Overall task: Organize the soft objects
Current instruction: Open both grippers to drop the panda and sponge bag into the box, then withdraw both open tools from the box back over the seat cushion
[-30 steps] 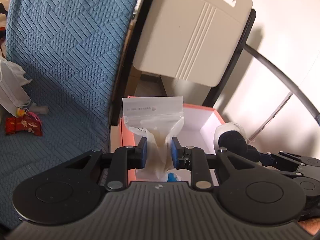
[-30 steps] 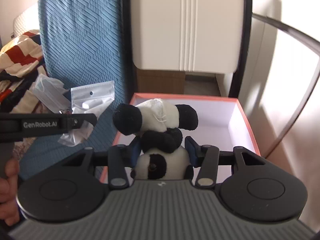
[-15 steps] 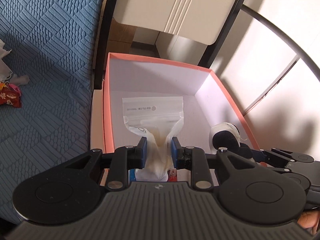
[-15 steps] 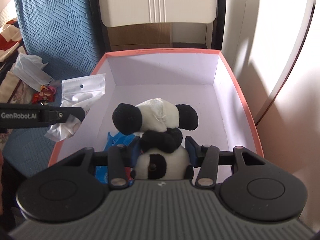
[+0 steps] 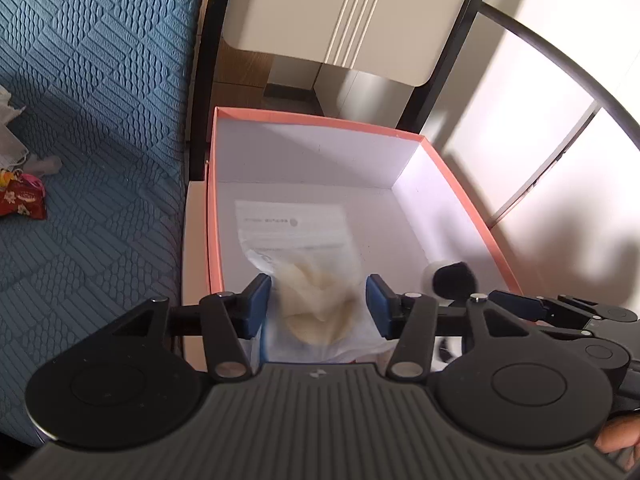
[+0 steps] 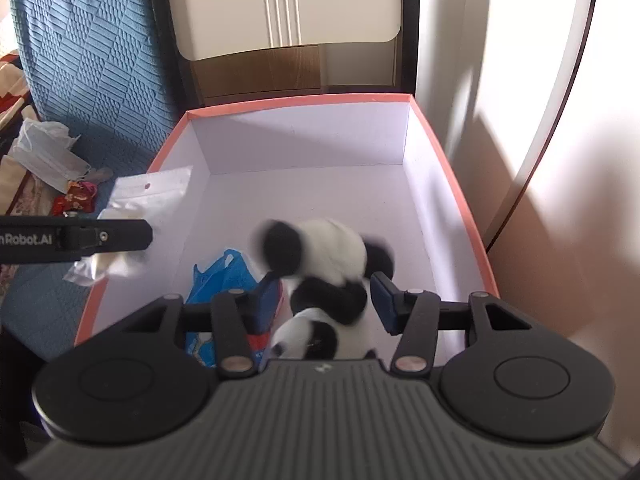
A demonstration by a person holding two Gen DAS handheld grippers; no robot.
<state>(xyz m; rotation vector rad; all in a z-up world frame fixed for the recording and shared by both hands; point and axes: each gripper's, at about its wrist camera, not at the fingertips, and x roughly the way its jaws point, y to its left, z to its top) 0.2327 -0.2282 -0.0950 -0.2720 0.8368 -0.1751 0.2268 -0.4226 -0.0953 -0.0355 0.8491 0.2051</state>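
Both jaws, clamped a moment ago, are now opening: the clear plastic pouch of pale fabric (image 5: pixel 308 276) is released by the left gripper (image 5: pixel 318 306) and the black-and-white plush panda (image 6: pixel 324 276) by the right gripper (image 6: pixel 326 304), so both are dropped into the near part of the salmon-rimmed white cardboard box (image 6: pixel 300 100).

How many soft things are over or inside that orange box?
3: a clear bag between the left gripper's opening jaws, a panda plush between the right gripper's, a blue bag on the orange box's floor. Others may be hidden.
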